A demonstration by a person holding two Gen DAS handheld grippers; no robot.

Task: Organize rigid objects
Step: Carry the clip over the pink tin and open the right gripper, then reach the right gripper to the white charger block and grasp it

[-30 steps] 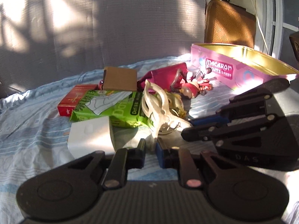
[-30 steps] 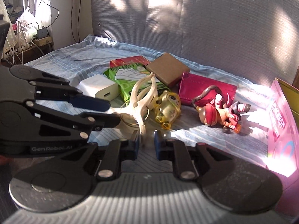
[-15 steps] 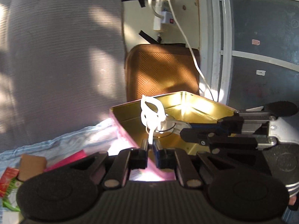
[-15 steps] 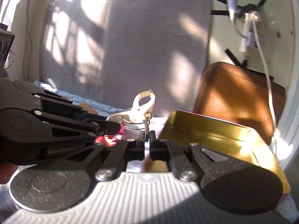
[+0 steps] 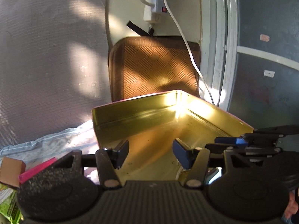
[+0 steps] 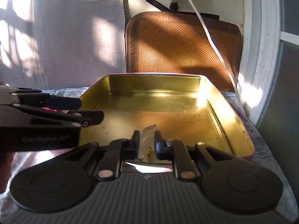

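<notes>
- Tin [image 6: 220,112]: gold-lined, open, resting on the bed beside the woven cushion [image 6: 179,43]; both grippers hang over its near end.
- Clip [image 6: 148,140]: pale plastic, low inside the tin between the right gripper's fingers; whether it already rests on the floor of the tin cannot be told.
- Left gripper [image 5: 150,153]: jaws opening, roughly half spread, nothing between them.
- Right gripper [image 6: 146,143]: jaws opening, only a narrow gap, clip between them.
- Handling note: spread the right jaws fully, then lift straight up so neither finger drags the clip.
- Remaining stock: red wallet [image 5: 36,169] and brown box [image 5: 11,171] outside the tin.
</notes>
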